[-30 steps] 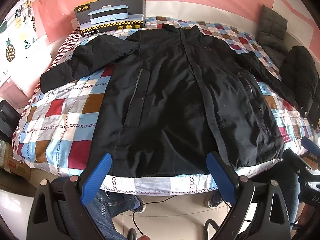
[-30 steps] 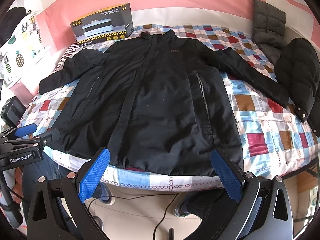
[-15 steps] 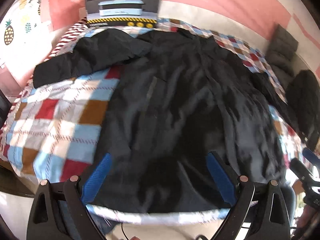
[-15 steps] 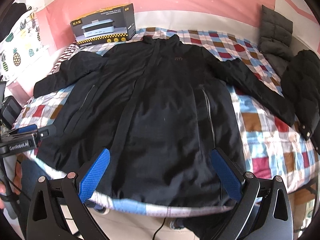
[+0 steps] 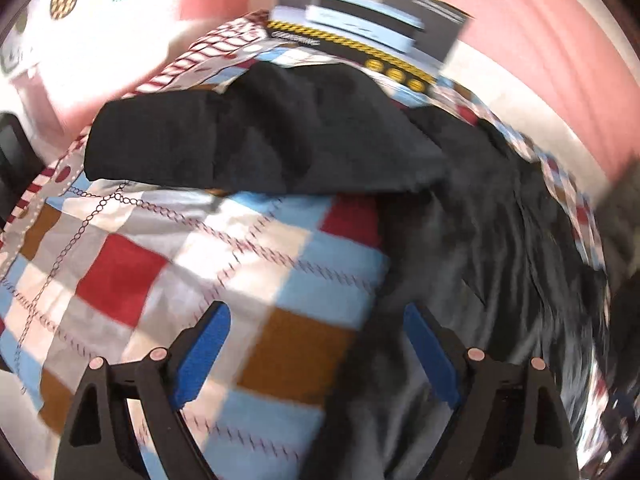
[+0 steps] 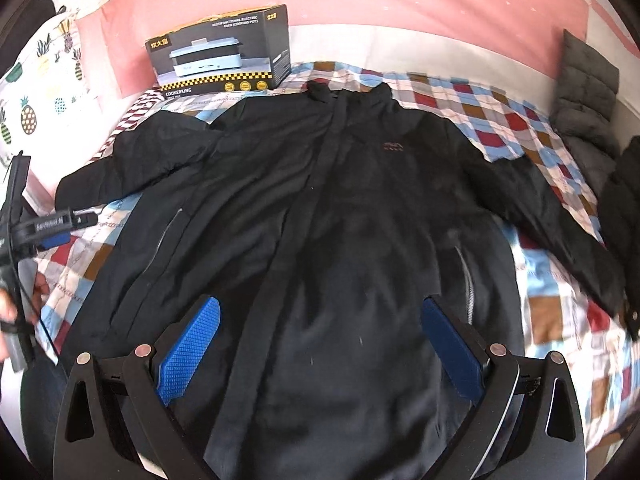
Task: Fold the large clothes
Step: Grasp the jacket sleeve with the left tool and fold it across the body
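A large black jacket (image 6: pixel 340 208) lies front up and spread flat on the checked bed quilt (image 6: pixel 500 120), both sleeves stretched out. My right gripper (image 6: pixel 320 332) is open and empty above the jacket's lower front. My left gripper (image 5: pixel 316 332) is open and empty above the quilt (image 5: pixel 160 264), beside the jacket's left edge (image 5: pixel 480 264); the left sleeve (image 5: pixel 248 144) lies just beyond it. The left gripper's body also shows at the left edge of the right wrist view (image 6: pixel 48 226).
A black cooker box (image 6: pixel 224 52) stands at the head of the bed against the pink wall. A black puffer coat (image 6: pixel 624 208) and a grey padded garment (image 6: pixel 588 92) lie at the right side. A pineapple-print pillow (image 6: pixel 36 84) is at the left.
Both grippers have moved forward over the bed. The left one has swung left and closer toward the jacket's left sleeve; its view is blurred by motion. The jacket has not moved.
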Motion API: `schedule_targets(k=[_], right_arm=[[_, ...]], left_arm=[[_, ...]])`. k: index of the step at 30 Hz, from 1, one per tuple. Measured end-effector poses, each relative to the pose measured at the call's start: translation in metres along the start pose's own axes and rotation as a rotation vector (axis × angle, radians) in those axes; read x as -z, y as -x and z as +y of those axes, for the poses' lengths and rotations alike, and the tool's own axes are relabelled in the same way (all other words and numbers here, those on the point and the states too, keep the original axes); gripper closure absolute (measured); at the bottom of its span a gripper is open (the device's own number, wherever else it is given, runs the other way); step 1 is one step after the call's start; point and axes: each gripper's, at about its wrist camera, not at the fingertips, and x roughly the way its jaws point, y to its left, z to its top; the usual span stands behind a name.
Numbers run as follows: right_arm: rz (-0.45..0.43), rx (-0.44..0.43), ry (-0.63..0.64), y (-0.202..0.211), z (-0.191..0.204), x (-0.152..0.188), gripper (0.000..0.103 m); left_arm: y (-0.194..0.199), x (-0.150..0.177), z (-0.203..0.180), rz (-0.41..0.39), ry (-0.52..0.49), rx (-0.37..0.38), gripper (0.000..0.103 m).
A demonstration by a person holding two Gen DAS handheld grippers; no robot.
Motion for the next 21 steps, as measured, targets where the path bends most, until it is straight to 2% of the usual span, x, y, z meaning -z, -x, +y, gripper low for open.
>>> schedule_targets(k=[2,4,9,17,19,21], right_arm=[[0.010,-0.023,0.007,-0.009,0.003,-0.006,0.003],[0.019,-0.031,0.022,-0.020,0.007,-0.011,0.010],[0.062,-0.023,0.015,-0.052,0.008,-0.022,0.010],[0.086,0.014,-0.017,-0.079,-0.009,-0.033,0.010],[0.086,0.015,-0.024,-0.080,-0.013,-0.032,0.010],[0.087,0.017,-0.026,-0.081,-0.016,-0.032,0.010]], left_arm=[[-0.013,-0.014,0.013,-0.002,0.036,-0.023,0.017],[-0.025,-0.028,0.028,-0.008,0.085,-0.023,0.019],[-0.053,-0.055,0.066,-0.047,0.212,-0.049,0.023],[-0.082,-0.073,0.109,-0.075,0.381,-0.060,0.027],[-0.083,-0.075,0.114,-0.107,0.412,-0.078,0.036],[-0.085,-0.080,0.113,-0.121,0.396,-0.116,0.050]])
